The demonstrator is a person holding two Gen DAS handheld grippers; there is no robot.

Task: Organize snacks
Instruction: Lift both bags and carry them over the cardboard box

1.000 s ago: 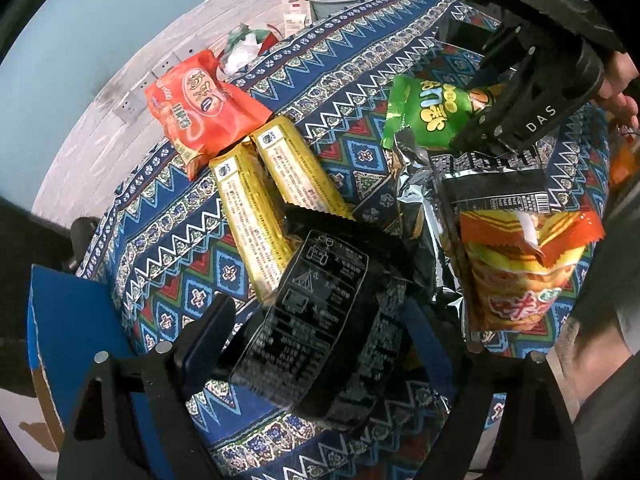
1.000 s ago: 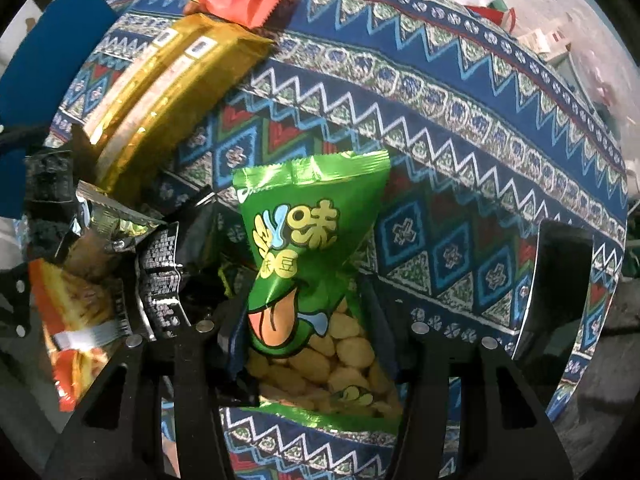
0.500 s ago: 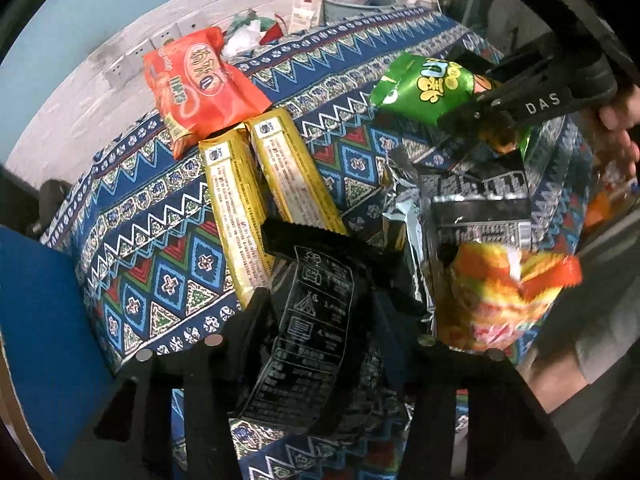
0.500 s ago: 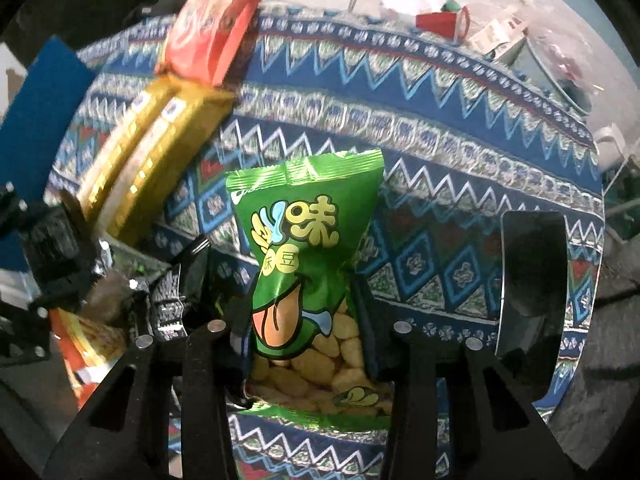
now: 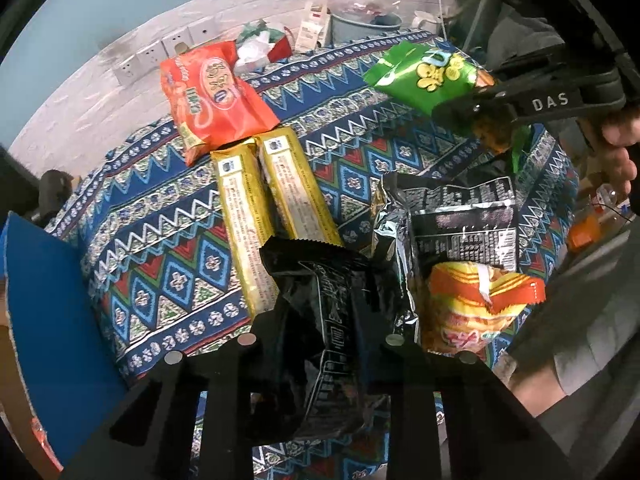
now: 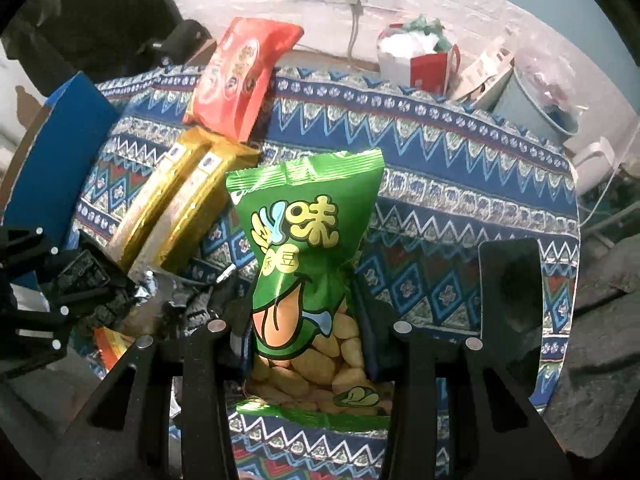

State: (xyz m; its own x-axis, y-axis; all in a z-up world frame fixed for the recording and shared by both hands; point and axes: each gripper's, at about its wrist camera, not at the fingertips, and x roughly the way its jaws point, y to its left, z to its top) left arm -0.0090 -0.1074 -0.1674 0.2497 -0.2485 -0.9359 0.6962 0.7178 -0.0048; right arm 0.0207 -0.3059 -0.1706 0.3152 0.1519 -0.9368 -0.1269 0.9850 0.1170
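My left gripper (image 5: 324,316) is shut on a black snack packet (image 5: 316,264), which crumples between the pads just above the patterned tablecloth (image 5: 160,240). In the right wrist view, my right gripper (image 6: 304,320) is shut on the lower half of a green bag of peas (image 6: 308,232) and holds it upright above the cloth. The left wrist view shows that right gripper (image 5: 480,116) at the upper right with the green bag (image 5: 424,76) sticking out of it. Two gold bars (image 5: 264,208) lie side by side below an orange-red bag (image 5: 216,96).
A silver and black packet (image 5: 460,224) and an orange-yellow snack bag (image 5: 476,308) lie right of the black packet. A blue board (image 5: 44,304) stands at the table's left edge. At the back are a red gift bag (image 6: 428,68) and a grey bucket (image 6: 532,100). A dark flat slab (image 6: 512,292) lies at the right.
My left jaws have closed from wide open onto the black packet. My right gripper has tightened on the green bag and lifted it off the cloth.
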